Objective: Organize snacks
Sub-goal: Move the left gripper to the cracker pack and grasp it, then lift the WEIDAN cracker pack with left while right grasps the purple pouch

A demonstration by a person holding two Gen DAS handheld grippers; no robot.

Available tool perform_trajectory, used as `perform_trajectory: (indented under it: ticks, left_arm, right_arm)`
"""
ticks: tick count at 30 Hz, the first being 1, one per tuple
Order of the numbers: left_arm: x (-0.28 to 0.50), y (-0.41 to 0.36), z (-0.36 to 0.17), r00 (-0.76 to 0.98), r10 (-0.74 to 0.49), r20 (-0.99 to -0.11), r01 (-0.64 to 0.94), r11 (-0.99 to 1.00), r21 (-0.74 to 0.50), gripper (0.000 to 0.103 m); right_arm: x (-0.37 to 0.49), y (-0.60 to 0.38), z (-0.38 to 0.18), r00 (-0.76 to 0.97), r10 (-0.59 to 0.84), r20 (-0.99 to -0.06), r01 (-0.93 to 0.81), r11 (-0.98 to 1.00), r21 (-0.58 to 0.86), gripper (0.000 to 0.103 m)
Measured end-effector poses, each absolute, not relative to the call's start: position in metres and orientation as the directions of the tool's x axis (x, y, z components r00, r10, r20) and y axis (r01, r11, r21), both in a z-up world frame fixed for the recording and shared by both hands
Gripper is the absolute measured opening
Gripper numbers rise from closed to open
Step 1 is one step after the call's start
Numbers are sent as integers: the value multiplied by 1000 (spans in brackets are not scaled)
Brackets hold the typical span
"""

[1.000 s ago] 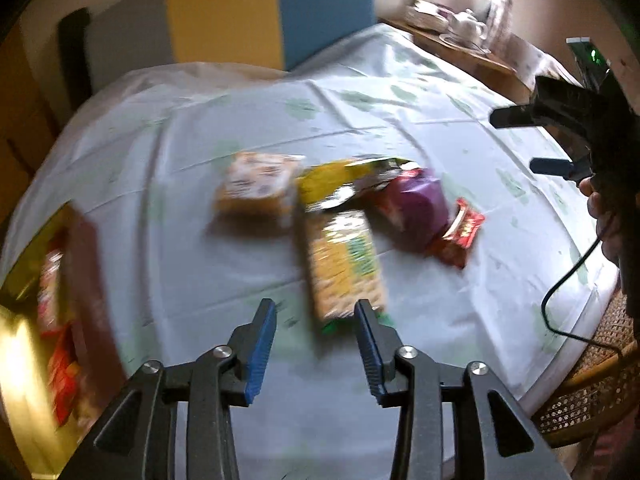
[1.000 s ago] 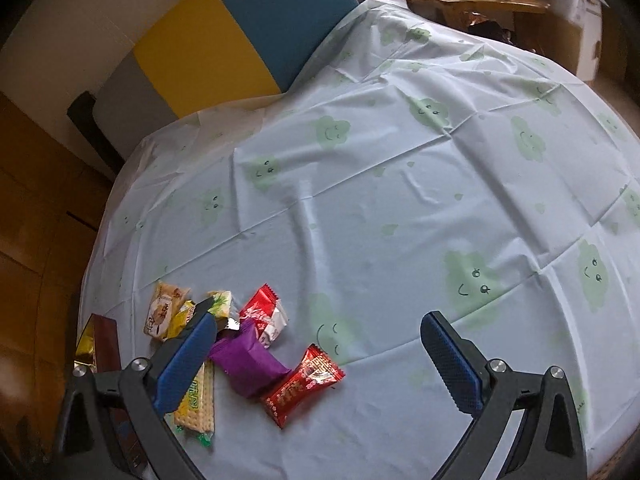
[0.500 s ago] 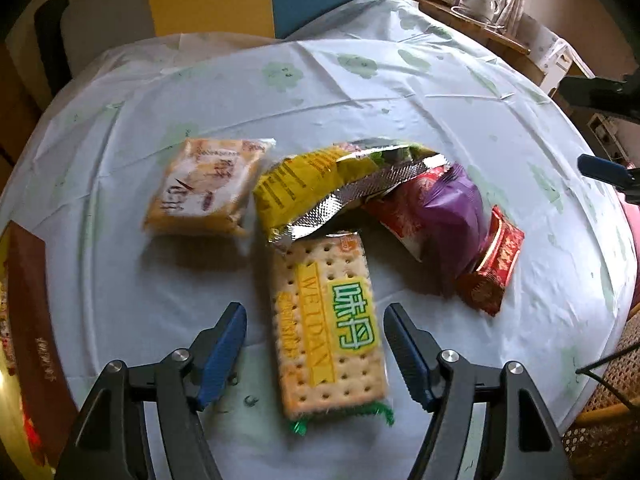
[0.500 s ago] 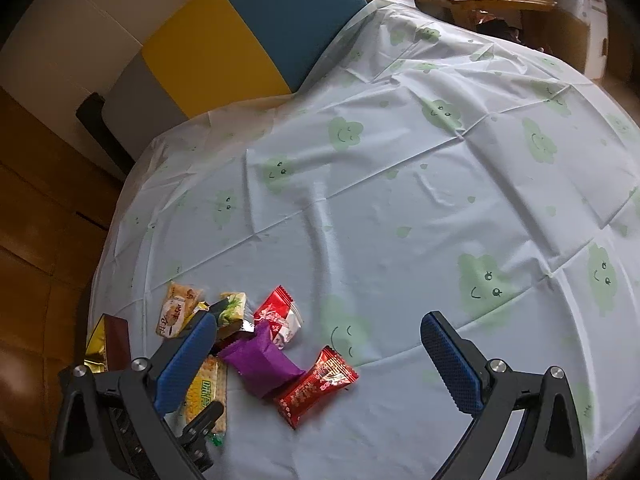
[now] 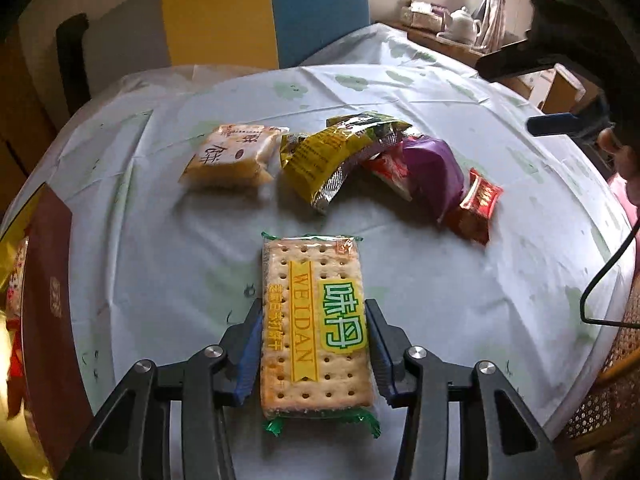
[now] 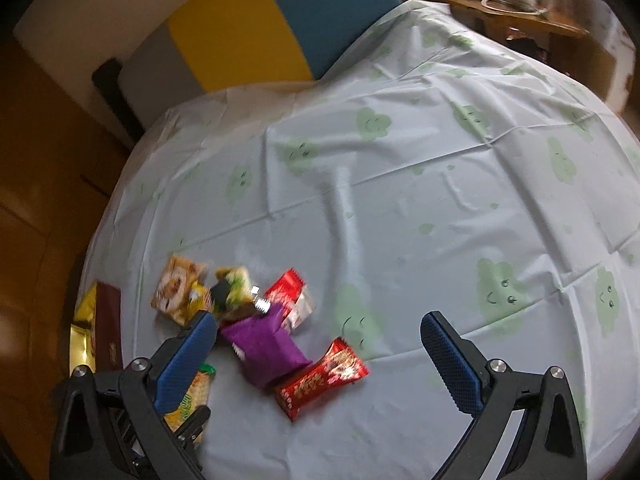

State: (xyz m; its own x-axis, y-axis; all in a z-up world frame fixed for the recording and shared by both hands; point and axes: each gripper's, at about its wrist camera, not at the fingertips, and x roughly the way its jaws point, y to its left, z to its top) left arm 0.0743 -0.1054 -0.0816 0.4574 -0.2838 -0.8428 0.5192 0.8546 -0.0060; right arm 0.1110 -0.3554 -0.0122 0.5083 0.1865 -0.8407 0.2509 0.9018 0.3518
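My left gripper [image 5: 314,344] is shut on a cracker packet [image 5: 314,320] with green and yellow print, its blue pads against both long sides; the packet has been drawn back from the pile. Beyond it lie an orange pastry packet [image 5: 232,154], a yellow packet [image 5: 332,152], a purple packet [image 5: 432,172] and a red packet [image 5: 476,204]. My right gripper [image 6: 320,356] is open and empty, held above the purple packet [image 6: 264,344] and red packet [image 6: 324,374]. The cracker packet [image 6: 192,396] shows partly behind its left finger.
A brown and gold box [image 5: 44,312] with snacks inside stands at the table's left edge; it also shows in the right wrist view [image 6: 108,332]. The round table has a pale cloth [image 6: 400,200] with green cloud prints. A colour-block chair [image 5: 240,16] stands behind.
My left gripper closed on the cracker packet and pulled it back from the pile. My right gripper shifted slightly, staying open above the snacks.
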Motion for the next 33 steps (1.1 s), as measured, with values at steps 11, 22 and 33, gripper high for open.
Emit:
perform_trajectory:
  ticks: [11,22,33]
  left_arm:
    - [62,-91,-84,505,-322,-801,507,862,-27,48]
    - [59,-90,-83,517,-335,-788,491,870,-48,48]
    - [60,-90,-83,517,-338,-787,492,869,-51,48]
  right_arm:
    - [116,-312,-25,459,173,-871,84,968,236,95]
    - [126,-269,-50,398,135,-907,-48,991,127,94]
    - [120,-242,-53,379,171,-909,-207,974,97,35]
